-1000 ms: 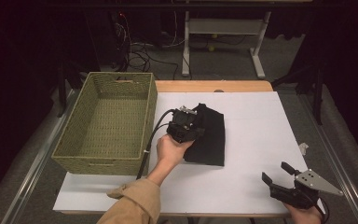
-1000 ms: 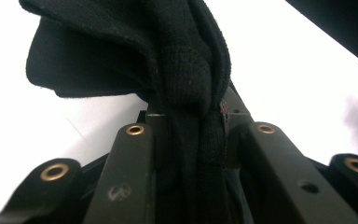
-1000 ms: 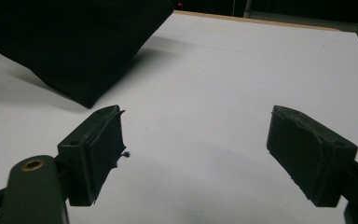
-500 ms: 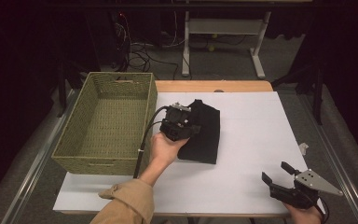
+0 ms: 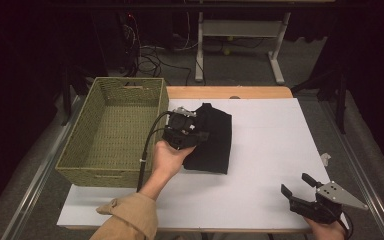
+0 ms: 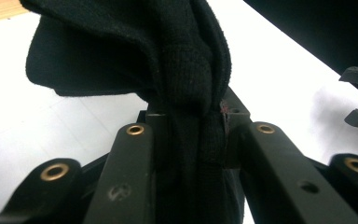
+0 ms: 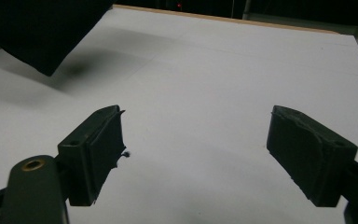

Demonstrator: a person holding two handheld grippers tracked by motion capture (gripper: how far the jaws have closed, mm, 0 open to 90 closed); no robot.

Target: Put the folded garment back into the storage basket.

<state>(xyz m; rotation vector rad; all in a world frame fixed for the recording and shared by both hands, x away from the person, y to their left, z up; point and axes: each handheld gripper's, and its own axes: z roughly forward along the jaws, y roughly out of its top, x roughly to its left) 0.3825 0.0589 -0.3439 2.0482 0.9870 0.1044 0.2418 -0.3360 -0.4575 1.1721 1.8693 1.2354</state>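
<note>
Desk [image 5: 270, 150] under white sheet, dim room. Woven basket [image 5: 115, 132] at desk's left edge. Black knit garment [image 5: 212, 137], folded, just right of basket, 1 bunched edge lifted off sheet. Left gripper [image 5: 192, 131] clamped tight on that bunched fold. Right gripper [image 5: 296, 186] at near right corner, well apart from garment, 2 jaws spread wide, nothing between.
</note>
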